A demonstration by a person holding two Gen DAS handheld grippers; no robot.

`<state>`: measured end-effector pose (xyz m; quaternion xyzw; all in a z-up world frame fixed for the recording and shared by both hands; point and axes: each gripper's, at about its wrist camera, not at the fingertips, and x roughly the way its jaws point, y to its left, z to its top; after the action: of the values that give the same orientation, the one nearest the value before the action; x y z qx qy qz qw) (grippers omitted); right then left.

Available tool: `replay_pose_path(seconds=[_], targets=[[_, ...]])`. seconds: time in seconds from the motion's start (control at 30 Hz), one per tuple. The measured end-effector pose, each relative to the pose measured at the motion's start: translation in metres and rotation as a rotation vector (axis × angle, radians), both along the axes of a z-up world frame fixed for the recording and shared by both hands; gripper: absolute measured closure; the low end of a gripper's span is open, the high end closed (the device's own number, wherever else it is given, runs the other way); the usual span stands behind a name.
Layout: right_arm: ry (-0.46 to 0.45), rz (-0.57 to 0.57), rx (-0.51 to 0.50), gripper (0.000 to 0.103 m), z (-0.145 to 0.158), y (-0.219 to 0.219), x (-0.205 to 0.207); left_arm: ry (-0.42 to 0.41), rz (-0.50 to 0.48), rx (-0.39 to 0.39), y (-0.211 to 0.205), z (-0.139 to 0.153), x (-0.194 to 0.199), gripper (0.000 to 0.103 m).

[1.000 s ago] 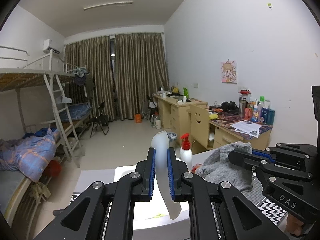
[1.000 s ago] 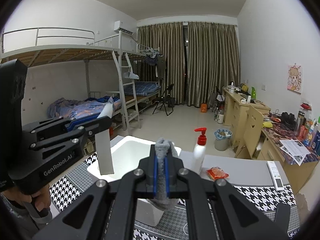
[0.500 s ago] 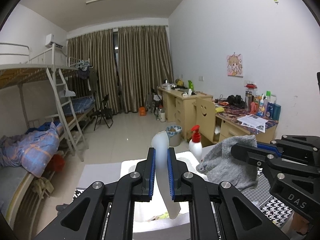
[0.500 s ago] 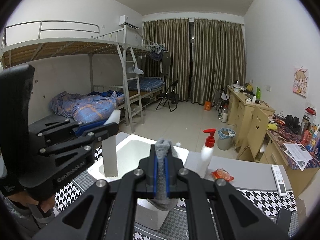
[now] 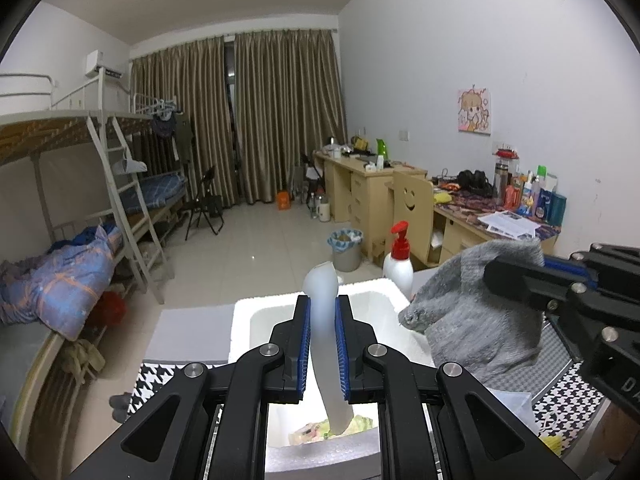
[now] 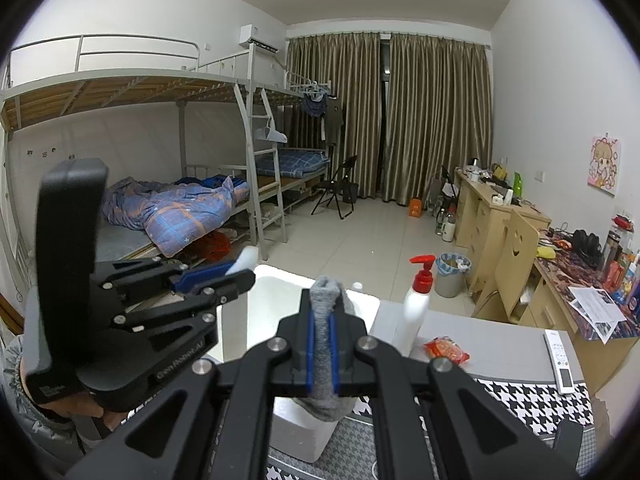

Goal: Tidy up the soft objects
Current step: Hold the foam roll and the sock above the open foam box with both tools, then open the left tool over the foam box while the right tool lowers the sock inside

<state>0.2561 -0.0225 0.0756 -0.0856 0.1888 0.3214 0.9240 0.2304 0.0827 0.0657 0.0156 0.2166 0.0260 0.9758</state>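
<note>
White foam is forming the open box (image 5: 244,320) on the bench (image 6: 500,344), and both grippers are hanging over it, seemingly so each piece can drop in. The left gripper (image 5: 322,344) is squeezing a pale sock (image 5: 320,284) between nearly closed fingers, while the right gripper (image 6: 323,354) is pinching a grey sock (image 6: 325,300) tight. A pump bottle (image 6: 416,312) and a red packet (image 6: 446,350) are sitting just beside the box, not blocking it.

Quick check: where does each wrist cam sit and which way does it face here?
Left wrist: on the left tongs, facing the white foam box; they pinch a white sock; right tongs at the right edge.
Right wrist: on the right tongs, clamping a grey sock; left tongs and hand at left.
Shared: box, red-capped pump bottle, curtains.
</note>
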Motion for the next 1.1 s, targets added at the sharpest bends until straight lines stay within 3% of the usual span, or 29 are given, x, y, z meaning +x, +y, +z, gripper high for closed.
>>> replay_pose_path(seconds=[0.33, 0.57, 0.63, 0.7, 0.9, 1.1], targets=[[0.002, -0.003, 0.000, 0.094, -0.001, 0.002, 0.007, 0.048, 0.004, -0.004, 0.005, -0.012, 0.015, 0.090], [0.015, -0.010, -0.010, 0.094, -0.003, 0.006, 0.013, 0.106, 0.011, -0.018, 0.013, -0.025, 0.031, 0.078], [0.017, -0.011, -0.012, 0.094, -0.003, 0.007, 0.015, 0.108, 0.020, -0.022, 0.017, -0.025, 0.031, 0.069], [0.019, -0.009, -0.013, 0.094, -0.003, 0.009, 0.014, 0.096, 0.032, -0.034, 0.021, -0.023, 0.028, 0.035], [0.024, 0.003, -0.019, 0.094, -0.003, 0.015, 0.015, 0.043, 0.077, -0.049, 0.031, -0.015, 0.017, 0.011], [0.022, 0.023, -0.022, 0.094, -0.002, 0.020, 0.012, -0.001, 0.104, -0.059, 0.039, -0.008, 0.004, 0.002]])
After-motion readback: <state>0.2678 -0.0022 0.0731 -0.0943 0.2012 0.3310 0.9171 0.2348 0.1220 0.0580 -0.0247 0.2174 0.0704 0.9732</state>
